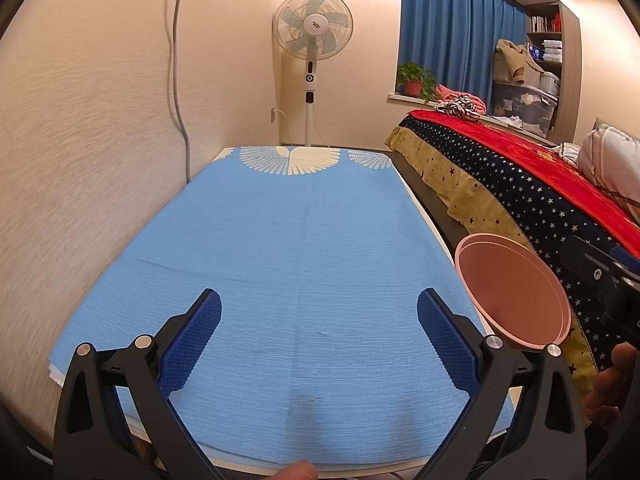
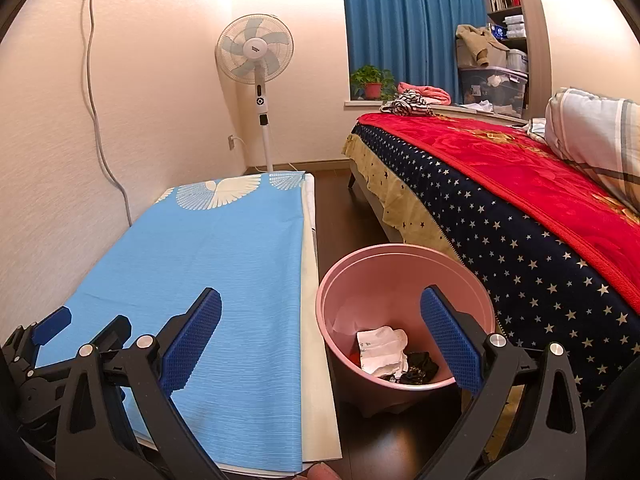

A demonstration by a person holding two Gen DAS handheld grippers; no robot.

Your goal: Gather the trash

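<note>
Both tongs gape wide and carry nothing: your left gripper (image 1: 319,336) hangs over the bare blue tablecloth (image 1: 288,240), your right gripper (image 2: 320,336) above the pink bin (image 2: 404,264) on the floor between table and bed (image 2: 520,208). Crumpled paper (image 2: 380,348) and dark scraps already lie inside, just below and ahead of your right fingers. No loose trash shows on the cloth, so the task looks nearly finished.

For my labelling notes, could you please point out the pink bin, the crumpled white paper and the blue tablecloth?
pink bin (image 2: 404,276), right wrist view, inner back wall.
crumpled white paper (image 2: 380,346), right wrist view, its middle.
blue tablecloth (image 1: 304,240), left wrist view, bare centre.
</note>
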